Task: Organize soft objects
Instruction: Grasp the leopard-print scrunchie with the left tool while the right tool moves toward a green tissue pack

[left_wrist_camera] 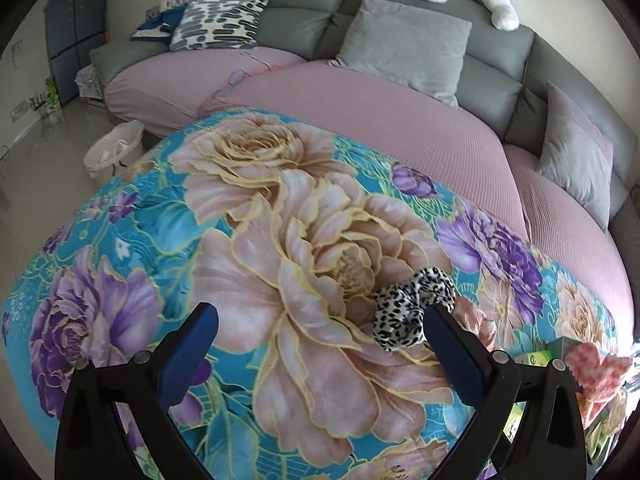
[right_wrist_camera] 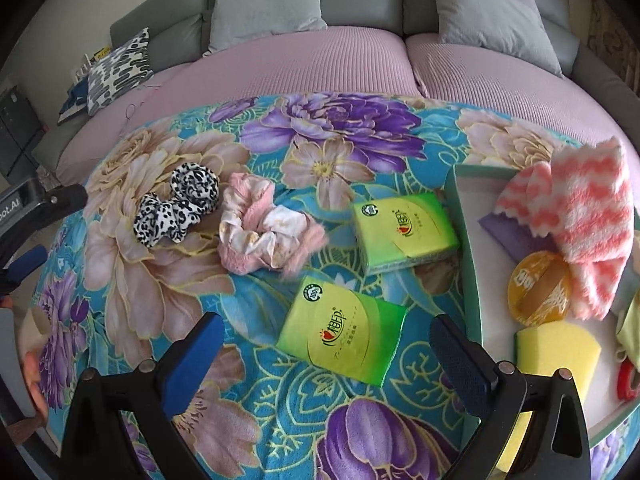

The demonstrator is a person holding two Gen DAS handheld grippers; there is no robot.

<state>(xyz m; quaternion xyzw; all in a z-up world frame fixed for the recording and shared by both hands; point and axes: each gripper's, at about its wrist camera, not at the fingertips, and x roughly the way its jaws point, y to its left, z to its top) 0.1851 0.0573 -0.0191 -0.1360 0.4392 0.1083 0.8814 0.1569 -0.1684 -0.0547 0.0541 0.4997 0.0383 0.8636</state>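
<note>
The left gripper (left_wrist_camera: 320, 344) stands spread wide and empty at the bottom of its frame, its right finger just beside a leopard-print scrunchie (left_wrist_camera: 412, 312) on the floral blanket (left_wrist_camera: 280, 220). The right gripper (right_wrist_camera: 326, 354) is likewise released, holding nothing, with 1 green tissue pack (right_wrist_camera: 340, 330) between its fingers and another tissue pack (right_wrist_camera: 404, 234) above. Left of centre lies a pink scrunchie (right_wrist_camera: 264, 234). At right, a tray (right_wrist_camera: 468, 264) holds a pink-and-white cloth (right_wrist_camera: 576, 216) and yellow sponge (right_wrist_camera: 556, 350).
</note>
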